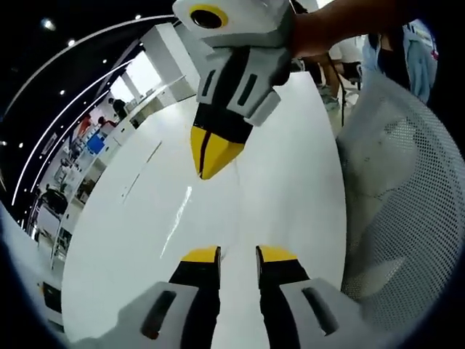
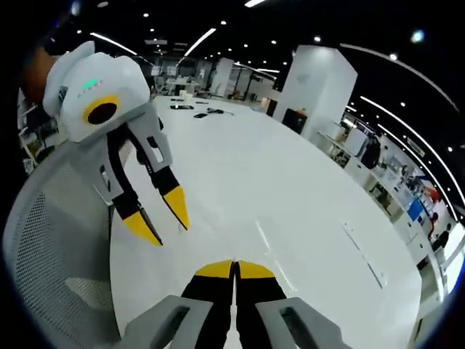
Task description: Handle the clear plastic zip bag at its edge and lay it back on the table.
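Left tongs [image 1: 237, 256]: own jaws rise from the lower centre of the left gripper view, yellow tips parted by a narrow gap, nothing between them; seen again at left of the right gripper view, tips spread.
Right tongs [image 2: 234, 267]: own jaws at the bottom centre of the right gripper view, yellow tips pressed together; in the upper centre of the left gripper view they come down from the top, tips meeting at a point.
Held item: no film can be made out between the right tips; whether a thin clear edge is pinched there cannot be told.
Zip bag: not distinguishable on the counter; clear plastic on a glossy white surface would be hard to see, so its place cannot be told.
Counter [image 1: 145, 240]: white, glossy, long; faint light streaks run across the middle of both views.
Mesh chair [image 1: 407, 218]: white backrest at right of the left gripper view and lower left of the right gripper view, close beside the counter edge.
Hand [image 1: 327, 29]: grips the right tongs at the top of the left gripper view.
Risk 1: a transparent bag may be missed, so that the jaws close on air or on the counter.
Risk 2: if an edge is held, so slight a pinch could slip.
Risk 3: both tips hover near one another; collision is likely if they converge.
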{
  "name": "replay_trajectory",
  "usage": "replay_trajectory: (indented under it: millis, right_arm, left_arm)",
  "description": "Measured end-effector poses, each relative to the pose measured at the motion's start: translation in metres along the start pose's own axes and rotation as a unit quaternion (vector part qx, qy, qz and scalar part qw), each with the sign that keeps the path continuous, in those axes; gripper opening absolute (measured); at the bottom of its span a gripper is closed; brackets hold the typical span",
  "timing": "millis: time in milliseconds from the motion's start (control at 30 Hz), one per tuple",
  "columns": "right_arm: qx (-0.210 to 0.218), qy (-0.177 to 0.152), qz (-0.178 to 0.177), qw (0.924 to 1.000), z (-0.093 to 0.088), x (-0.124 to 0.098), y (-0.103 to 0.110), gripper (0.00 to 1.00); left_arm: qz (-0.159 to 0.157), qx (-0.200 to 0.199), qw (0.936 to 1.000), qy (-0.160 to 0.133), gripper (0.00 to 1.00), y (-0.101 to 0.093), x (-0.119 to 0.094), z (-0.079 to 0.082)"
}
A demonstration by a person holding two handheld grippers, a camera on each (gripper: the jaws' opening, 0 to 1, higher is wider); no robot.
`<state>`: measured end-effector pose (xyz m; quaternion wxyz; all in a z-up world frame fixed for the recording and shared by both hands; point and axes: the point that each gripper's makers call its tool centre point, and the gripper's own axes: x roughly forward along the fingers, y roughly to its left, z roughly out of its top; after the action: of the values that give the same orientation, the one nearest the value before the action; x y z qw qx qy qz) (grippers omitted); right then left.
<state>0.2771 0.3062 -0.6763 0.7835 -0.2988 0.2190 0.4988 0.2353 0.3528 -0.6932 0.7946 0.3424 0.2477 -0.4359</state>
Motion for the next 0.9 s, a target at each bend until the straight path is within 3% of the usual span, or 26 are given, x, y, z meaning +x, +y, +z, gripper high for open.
replay_trajectory:
  millis: [433, 633, 900]
  right_arm:
    - [0.002, 0.026, -0.018, 0.9995, -0.022, 0.015, -0.01, 0.0]
    - [0.008, 0.04, -0.03, 0.9987, -0.032, 0.017, -0.022, 0.0]
    - [0.02, 0.059, -0.064, 0.996, -0.04, 0.022, -0.031, 0.0]
  left_arm:
    - [0.034, -0.063, 0.9973, -0.014, 0.21, 0.007, -0.013, -0.01]
    - [0.056, -0.11, 0.992, -0.027, 0.33, 0.015, -0.017, -0.013]
    - [0.062, -0.123, 0.9901, -0.025, 0.35, 0.016, -0.024, -0.021]
